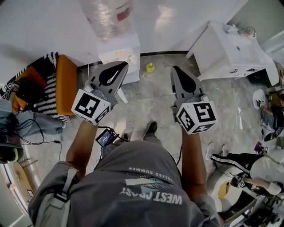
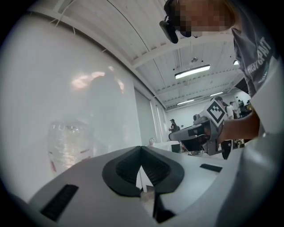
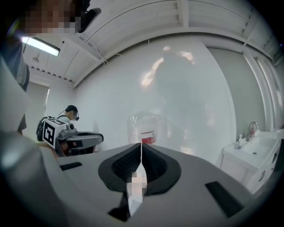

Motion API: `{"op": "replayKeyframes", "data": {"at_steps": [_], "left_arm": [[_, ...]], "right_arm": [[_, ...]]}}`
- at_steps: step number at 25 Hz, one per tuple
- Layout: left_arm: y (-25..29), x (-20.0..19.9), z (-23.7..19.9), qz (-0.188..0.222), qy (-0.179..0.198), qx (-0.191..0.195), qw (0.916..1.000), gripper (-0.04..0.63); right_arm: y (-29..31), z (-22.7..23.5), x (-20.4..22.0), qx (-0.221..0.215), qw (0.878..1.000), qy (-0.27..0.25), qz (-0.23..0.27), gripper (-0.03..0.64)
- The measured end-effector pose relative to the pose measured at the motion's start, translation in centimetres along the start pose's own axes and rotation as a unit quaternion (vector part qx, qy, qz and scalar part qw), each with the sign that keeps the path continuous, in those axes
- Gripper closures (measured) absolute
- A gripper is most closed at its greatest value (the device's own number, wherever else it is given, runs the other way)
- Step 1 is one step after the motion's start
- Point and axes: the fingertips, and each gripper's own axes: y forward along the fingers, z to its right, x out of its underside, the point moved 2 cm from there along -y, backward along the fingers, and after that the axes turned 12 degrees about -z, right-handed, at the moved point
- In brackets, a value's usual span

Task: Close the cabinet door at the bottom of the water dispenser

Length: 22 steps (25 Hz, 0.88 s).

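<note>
The white water dispenser point(image 1: 119, 51) stands against the wall ahead, with a clear bottle point(image 1: 106, 13) on top. A thin white panel point(image 1: 124, 95) juts from its base over the floor; I cannot tell if it is the cabinet door. My left gripper point(image 1: 124, 65) is shut and held in the air in front of the dispenser. My right gripper point(image 1: 174, 69) is shut too, to the right of it. The left gripper view has shut jaws point(image 2: 141, 149), the bottle point(image 2: 66, 146) and the right gripper point(image 2: 199, 135). In the right gripper view are shut jaws point(image 3: 141, 145), the bottle point(image 3: 144, 128) and the left gripper point(image 3: 75, 138).
An orange chair point(image 1: 66, 84) with striped cloth stands left of the dispenser. A small yellow object point(image 1: 150, 67) lies on the floor by the wall. A white sink cabinet point(image 1: 230, 48) is at the right. People and bags crowd the right edge; cables lie at the left.
</note>
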Motion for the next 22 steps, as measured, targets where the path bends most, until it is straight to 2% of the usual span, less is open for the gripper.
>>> {"op": "replayKeyframes", "data": {"at_steps": [5, 12, 16, 22], "left_arm": [[2.4, 0.5, -1.3, -0.017, -0.009, -0.054, 0.9983, 0.580], [4.0, 2.4, -2.9, -0.039, -0.023, -0.119, 0.9918, 0.580], [3.9, 4.9, -4.4, -0.062, -0.039, -0.155, 0.9852, 0.580], [3.3, 11.2, -7.5, -0.098, -0.074, -0.186, 0.9749, 0.580]], "right_arm": [[3.5, 3.0, -0.1, -0.053, 0.999, -0.007, -0.009, 0.586], [7.7, 5.7, 0.8, -0.111, 0.993, -0.011, -0.031, 0.586], [10.6, 6.4, 2.1, -0.133, 0.990, -0.011, -0.048, 0.586], [15.4, 6.8, 4.7, -0.132, 0.989, -0.004, -0.071, 0.586]]}}
